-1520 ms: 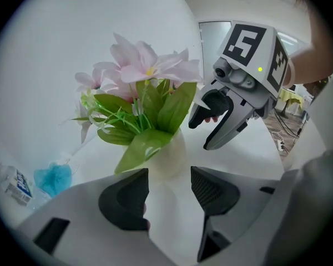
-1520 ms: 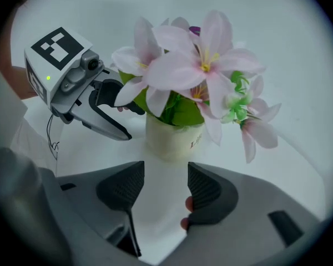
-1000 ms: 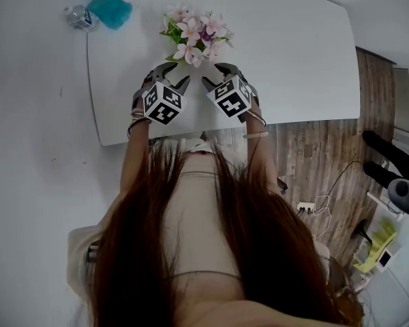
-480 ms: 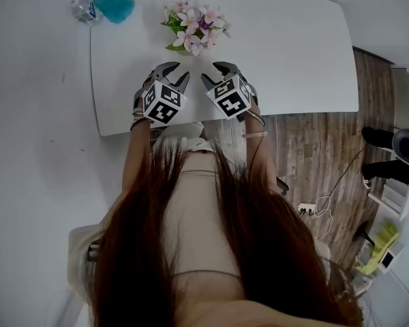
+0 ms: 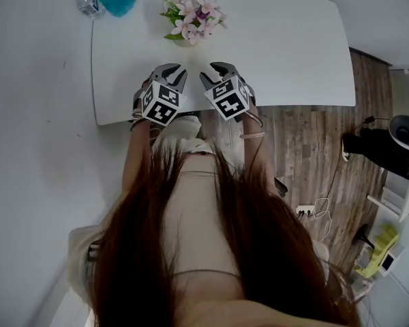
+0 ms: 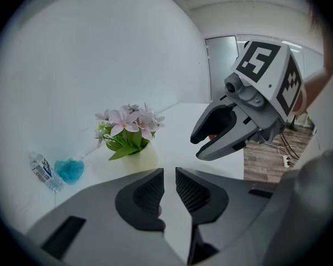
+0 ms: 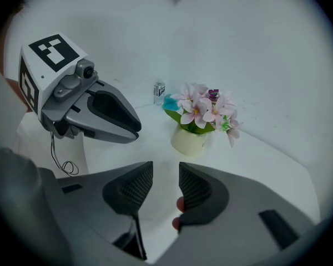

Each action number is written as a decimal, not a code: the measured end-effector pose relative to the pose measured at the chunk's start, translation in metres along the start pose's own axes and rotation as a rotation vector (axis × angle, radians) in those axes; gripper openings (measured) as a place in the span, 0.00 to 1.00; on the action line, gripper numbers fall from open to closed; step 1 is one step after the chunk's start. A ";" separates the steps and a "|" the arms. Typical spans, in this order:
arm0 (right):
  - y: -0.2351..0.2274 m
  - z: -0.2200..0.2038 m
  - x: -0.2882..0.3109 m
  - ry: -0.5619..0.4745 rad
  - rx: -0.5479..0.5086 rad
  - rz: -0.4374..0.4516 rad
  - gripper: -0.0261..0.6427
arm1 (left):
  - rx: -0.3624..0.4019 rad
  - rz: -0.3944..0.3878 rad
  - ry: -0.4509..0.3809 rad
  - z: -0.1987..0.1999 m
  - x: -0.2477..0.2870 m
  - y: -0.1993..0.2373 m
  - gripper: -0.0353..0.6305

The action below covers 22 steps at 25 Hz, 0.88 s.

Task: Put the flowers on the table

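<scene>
Pink flowers (image 5: 191, 16) in a cream pot (image 5: 185, 39) stand upright on the white table (image 5: 286, 46), toward its far left. In the left gripper view the flowers (image 6: 129, 123) are ahead of my left gripper (image 6: 169, 173), apart from it. My right gripper (image 7: 165, 168) faces the pot (image 7: 190, 140) from the other side, also apart. Both grippers (image 5: 174, 70) (image 5: 210, 70) hover side by side over the table's near edge. Their jaws have just been closing, the left to a narrow gap, the right wider. Nothing is between either pair.
A small water bottle (image 5: 87, 3) and a blue fluffy thing (image 5: 117, 0) sit at the table's far left corner by the white wall. Wooden floor (image 5: 307, 148) with cables and dark equipment lies to the right of the table.
Both grippers have drawn back from the flowers toward the person and risen a little. Their jaws have narrowed. The pot stays on the table.
</scene>
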State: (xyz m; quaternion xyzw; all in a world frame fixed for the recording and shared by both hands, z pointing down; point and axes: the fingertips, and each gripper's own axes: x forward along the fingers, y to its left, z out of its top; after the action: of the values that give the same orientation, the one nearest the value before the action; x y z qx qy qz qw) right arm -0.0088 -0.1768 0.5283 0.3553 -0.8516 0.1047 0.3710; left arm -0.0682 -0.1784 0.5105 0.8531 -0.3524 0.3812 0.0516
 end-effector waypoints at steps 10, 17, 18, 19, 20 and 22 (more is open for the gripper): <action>0.022 -0.009 -0.033 -0.039 0.003 -0.004 0.25 | -0.020 0.017 -0.007 -0.001 -0.028 -0.033 0.08; 0.032 -0.013 -0.055 -0.070 0.009 -0.007 0.22 | -0.058 0.034 -0.035 0.004 -0.047 -0.049 0.06; 0.034 -0.014 -0.058 -0.073 0.008 -0.010 0.21 | -0.064 0.035 -0.046 0.006 -0.050 -0.051 0.06; 0.035 -0.014 -0.061 -0.077 0.008 -0.014 0.21 | -0.068 0.035 -0.056 0.008 -0.053 -0.053 0.06; 0.036 -0.015 -0.064 -0.082 0.011 -0.017 0.20 | -0.070 0.038 -0.067 0.010 -0.056 -0.055 0.06; 0.038 -0.017 -0.071 -0.099 0.035 -0.013 0.20 | -0.074 0.042 -0.092 0.014 -0.061 -0.060 0.06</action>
State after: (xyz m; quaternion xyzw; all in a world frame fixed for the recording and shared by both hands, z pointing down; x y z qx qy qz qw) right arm 0.0083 -0.1044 0.4937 0.3719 -0.8646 0.0998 0.3229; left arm -0.0497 -0.1043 0.4693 0.8597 -0.3861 0.3291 0.0589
